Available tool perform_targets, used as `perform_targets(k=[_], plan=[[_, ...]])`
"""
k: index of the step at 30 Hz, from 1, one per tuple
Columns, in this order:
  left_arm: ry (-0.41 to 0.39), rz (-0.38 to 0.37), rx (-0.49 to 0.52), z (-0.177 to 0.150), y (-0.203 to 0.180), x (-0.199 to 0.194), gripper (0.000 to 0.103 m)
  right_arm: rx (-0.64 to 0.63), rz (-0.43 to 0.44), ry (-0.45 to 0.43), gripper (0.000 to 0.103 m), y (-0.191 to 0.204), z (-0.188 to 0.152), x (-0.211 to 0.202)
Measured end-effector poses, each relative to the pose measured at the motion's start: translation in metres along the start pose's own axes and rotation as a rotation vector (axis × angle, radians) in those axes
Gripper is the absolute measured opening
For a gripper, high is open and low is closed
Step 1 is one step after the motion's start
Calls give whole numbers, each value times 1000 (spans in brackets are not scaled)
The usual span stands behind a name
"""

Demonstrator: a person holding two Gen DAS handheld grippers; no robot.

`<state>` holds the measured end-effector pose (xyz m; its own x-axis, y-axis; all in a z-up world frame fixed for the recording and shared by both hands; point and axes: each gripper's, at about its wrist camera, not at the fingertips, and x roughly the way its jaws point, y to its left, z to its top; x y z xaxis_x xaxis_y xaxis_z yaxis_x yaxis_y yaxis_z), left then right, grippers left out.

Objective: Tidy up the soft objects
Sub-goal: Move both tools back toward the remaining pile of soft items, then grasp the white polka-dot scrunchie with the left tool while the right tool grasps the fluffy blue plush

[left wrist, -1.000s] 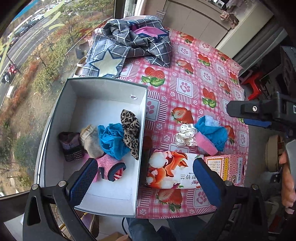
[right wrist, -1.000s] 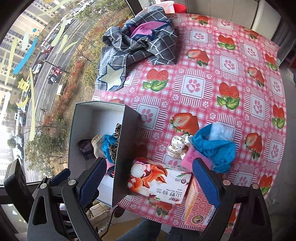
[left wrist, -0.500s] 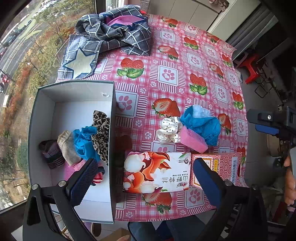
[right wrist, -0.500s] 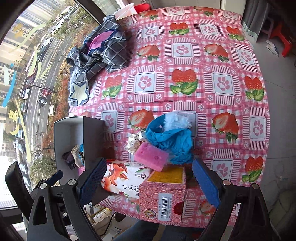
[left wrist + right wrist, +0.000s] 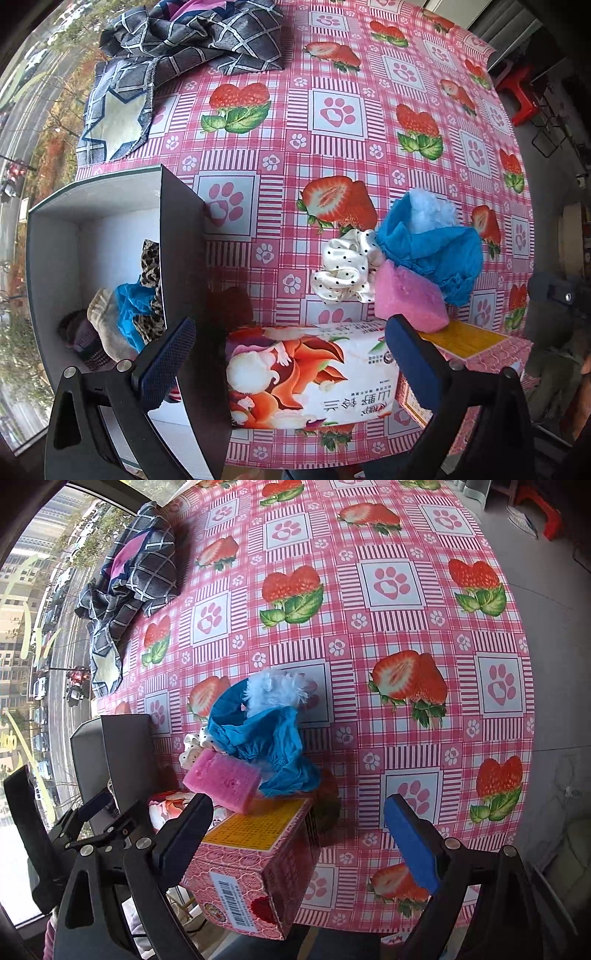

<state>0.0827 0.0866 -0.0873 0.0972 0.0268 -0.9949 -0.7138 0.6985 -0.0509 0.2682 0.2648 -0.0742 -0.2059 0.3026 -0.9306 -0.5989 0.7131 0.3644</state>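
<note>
Both spread wide and empty: left gripper [image 5: 291, 358] above tissue pack [image 5: 310, 380], right gripper [image 5: 299, 834] above pink carton [image 5: 255, 860], probably lining up on pink sponge [image 5: 221, 781] bound for grey box [image 5: 92, 206].

The desk cover [image 5: 369, 155] looks like smooth, slightly glossy plastic. The pink sponge [image 5: 221, 781] is porous and matt. The tissue pack [image 5: 310, 380] has shiny plastic wrap; the pink box [image 5: 258, 864] is printed cardboard.

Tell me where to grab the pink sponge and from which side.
Grip the pink sponge across its two long flat sides, coming from above. It lies tilted, one edge propped on the pink box, with the blue cloth crowding its far side, so above looks clearest.
</note>
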Motion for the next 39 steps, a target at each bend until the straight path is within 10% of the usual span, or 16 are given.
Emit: perform_targets(k=[17, 26, 39], plan=[[246, 213, 144, 51, -22, 96, 103, -69, -60, 243, 95, -16, 39, 114], [131, 343, 75, 80, -16, 93, 103, 43, -203, 177, 95, -84, 34, 112], [104, 177, 1, 103, -3, 56, 103, 299, -258, 51, 95, -194, 0, 63]])
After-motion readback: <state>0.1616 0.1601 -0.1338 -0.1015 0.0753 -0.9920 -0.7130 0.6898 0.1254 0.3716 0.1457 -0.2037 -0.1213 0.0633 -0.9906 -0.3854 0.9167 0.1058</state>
